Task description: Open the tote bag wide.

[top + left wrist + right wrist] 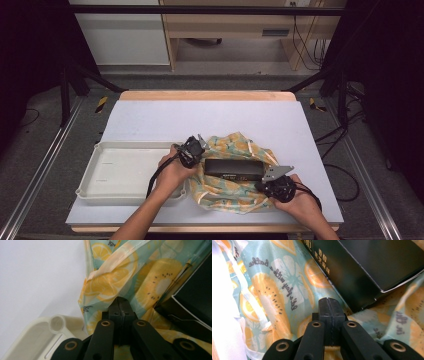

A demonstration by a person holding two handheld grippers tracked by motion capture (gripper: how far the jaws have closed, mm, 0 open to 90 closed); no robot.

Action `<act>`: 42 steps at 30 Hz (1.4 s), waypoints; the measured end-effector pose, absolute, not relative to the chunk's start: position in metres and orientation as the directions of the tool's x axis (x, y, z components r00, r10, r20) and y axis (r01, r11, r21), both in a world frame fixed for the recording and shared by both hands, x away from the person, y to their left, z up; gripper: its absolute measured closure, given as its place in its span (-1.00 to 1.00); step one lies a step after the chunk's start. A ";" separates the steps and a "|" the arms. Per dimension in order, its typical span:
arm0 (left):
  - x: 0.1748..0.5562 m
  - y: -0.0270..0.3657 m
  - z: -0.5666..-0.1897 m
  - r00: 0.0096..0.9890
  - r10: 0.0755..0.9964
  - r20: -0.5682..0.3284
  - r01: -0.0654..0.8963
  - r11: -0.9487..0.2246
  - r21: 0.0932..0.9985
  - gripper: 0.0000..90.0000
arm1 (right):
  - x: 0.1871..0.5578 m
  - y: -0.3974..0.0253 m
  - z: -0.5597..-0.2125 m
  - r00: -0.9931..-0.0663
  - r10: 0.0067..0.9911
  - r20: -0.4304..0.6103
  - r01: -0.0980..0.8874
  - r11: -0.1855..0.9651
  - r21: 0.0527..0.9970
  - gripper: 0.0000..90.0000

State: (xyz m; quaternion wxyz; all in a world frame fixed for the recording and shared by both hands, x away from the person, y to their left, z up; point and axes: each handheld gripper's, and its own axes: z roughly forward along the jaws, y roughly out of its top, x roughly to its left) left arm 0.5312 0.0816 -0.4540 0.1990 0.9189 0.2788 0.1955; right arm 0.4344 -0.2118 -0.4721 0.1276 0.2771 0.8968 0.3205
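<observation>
The black box (234, 169) lies flat on the fruit-print cloth (225, 192) near the table's front edge — long axis left to right, ends toward my two grippers. My left gripper (196, 150) and right gripper (270, 184) each have jaws pressed together — whether they pinch cloth, I cannot tell. The white tray (100, 192) sits just left.

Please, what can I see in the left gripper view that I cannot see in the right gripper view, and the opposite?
The left gripper view has the rounded corner of the cream plastic tray and the bare white table surface; its tongs are pressed together at the cloth's raised edge. The right gripper view has the printed words on the cloth, "let's play with a bottle", and gold characters on the side of the black box; its tongs are also together. Both share the fruit-print cloth and the black box lying on it.
</observation>
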 end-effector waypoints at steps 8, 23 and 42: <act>0.518 0.086 -0.437 0.756 0.609 0.241 0.394 -0.717 0.576 1.00 | 0.432 -0.217 -0.463 -0.814 0.577 -0.068 0.379 0.616 0.691 1.00; 0.456 0.078 -0.402 0.821 0.521 0.234 0.246 -0.692 0.679 0.98 | 0.444 -0.235 -0.411 -0.739 0.660 -0.138 0.289 0.495 0.819 1.00; 0.439 0.069 -0.455 0.857 0.475 0.202 0.278 -0.754 0.595 0.99 | 0.517 -0.235 -0.454 -0.687 0.722 -0.084 0.466 0.527 0.711 1.00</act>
